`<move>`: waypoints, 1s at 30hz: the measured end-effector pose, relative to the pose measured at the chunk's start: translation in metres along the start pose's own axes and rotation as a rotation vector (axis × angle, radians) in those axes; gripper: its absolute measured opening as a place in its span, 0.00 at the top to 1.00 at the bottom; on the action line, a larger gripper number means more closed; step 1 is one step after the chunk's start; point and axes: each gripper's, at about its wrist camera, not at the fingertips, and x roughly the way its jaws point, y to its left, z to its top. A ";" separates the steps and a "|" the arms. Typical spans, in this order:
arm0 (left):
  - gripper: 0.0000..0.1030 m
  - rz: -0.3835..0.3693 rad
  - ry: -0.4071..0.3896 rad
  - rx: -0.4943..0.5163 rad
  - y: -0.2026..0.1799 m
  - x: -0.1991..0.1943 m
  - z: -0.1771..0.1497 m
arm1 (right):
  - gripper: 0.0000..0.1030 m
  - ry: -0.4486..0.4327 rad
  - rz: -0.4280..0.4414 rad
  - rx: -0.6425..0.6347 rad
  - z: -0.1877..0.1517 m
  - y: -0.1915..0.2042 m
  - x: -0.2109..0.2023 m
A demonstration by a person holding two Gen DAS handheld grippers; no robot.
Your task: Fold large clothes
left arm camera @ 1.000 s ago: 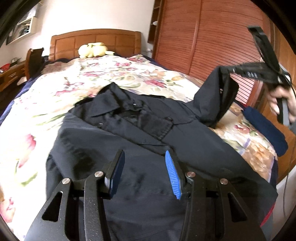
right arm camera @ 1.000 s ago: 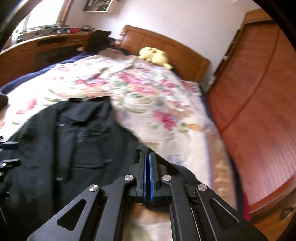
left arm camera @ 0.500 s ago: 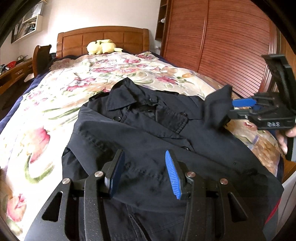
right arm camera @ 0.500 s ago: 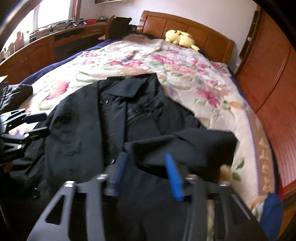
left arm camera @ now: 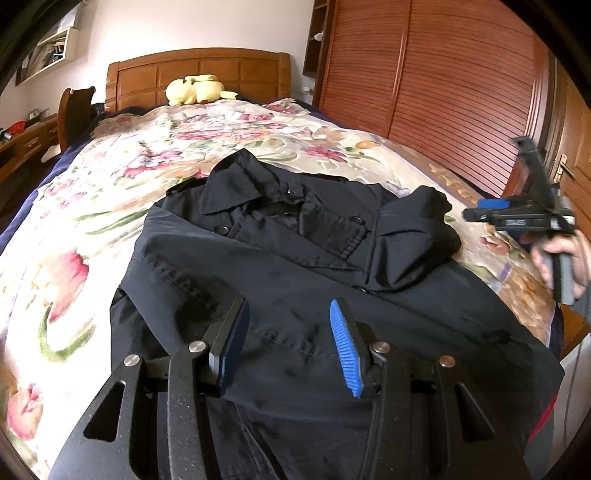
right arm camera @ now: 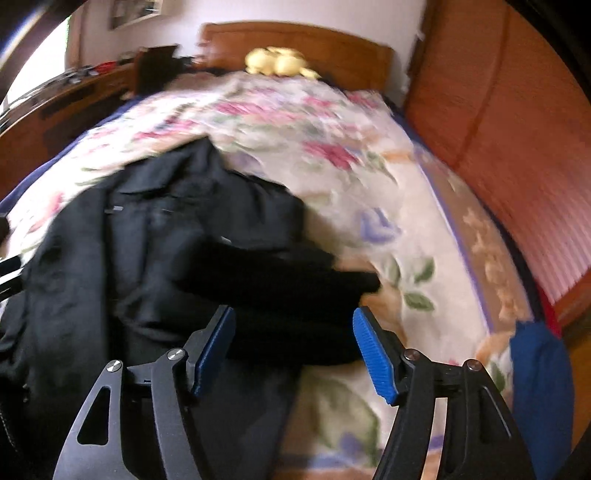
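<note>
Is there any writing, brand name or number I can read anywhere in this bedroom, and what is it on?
No text here can be read.
White marking on the side of the right gripper, seen from the left wrist view: too small and blurred to read.
Framed picture on the wall: too blurred to tell whether it has words.
Black coat: no label shows.

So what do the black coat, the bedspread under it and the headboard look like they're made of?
Black coat: matte woven cloth, probably cotton or a blend; it creases sharply, with visible seam stitching and buttons. Bedspread: soft printed fabric, floral pattern on cream, low sheen; the fibre can't be told. Headboard: wood or wood veneer, warm brown, smooth semi-gloss panels.
</note>
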 end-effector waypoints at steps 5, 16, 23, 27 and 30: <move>0.55 -0.013 0.011 0.017 -0.008 0.002 -0.003 | 0.32 0.095 0.016 0.087 -0.002 -0.019 0.052; 0.55 -0.025 0.029 0.036 -0.014 0.008 -0.007 | 0.23 0.191 0.117 0.266 -0.012 -0.035 0.113; 0.55 -0.026 0.030 0.036 -0.014 0.010 -0.006 | 0.61 0.214 0.185 0.227 -0.013 -0.028 0.105; 0.55 -0.027 0.023 0.040 -0.014 0.007 -0.005 | 0.78 0.213 0.145 0.071 -0.008 -0.004 0.085; 0.55 -0.026 0.013 0.041 -0.012 0.001 -0.005 | 0.82 0.150 0.113 0.018 0.004 0.006 0.059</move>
